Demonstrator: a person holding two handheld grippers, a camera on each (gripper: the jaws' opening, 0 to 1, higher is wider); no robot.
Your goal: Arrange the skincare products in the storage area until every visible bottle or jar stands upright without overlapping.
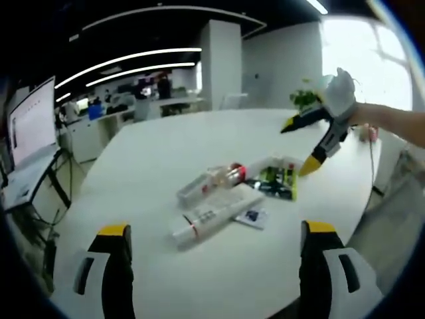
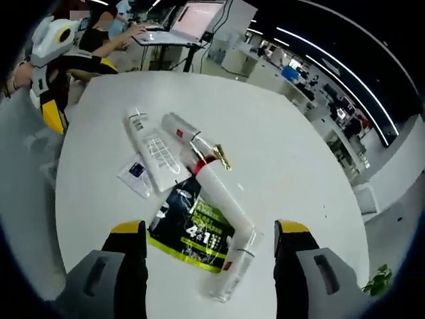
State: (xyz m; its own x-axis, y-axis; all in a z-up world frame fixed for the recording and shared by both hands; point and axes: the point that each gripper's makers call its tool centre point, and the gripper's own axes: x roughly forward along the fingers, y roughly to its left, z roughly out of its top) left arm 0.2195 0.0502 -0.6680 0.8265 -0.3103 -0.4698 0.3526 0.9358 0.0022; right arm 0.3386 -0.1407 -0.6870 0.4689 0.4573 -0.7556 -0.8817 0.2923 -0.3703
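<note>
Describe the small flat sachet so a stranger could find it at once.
On the white round table, find the cluster of lying products. Beside the long white tube lies the small sachet, flat and white with a dark blue patch, much smaller than the black-and-green pouch.

The white table (image 2: 299, 173) is looking smooth and matt. The black-and-green sachet (image 2: 192, 229) is showing glossy printed foil, touching the clear plastic bottle (image 2: 234, 269) at its 4 o'clock. The white tube (image 2: 154, 151) is appearing as soft matt plastic. The pump bottle (image 2: 216, 183) is carrying a shiny gold, metal-looking nozzle.
</note>
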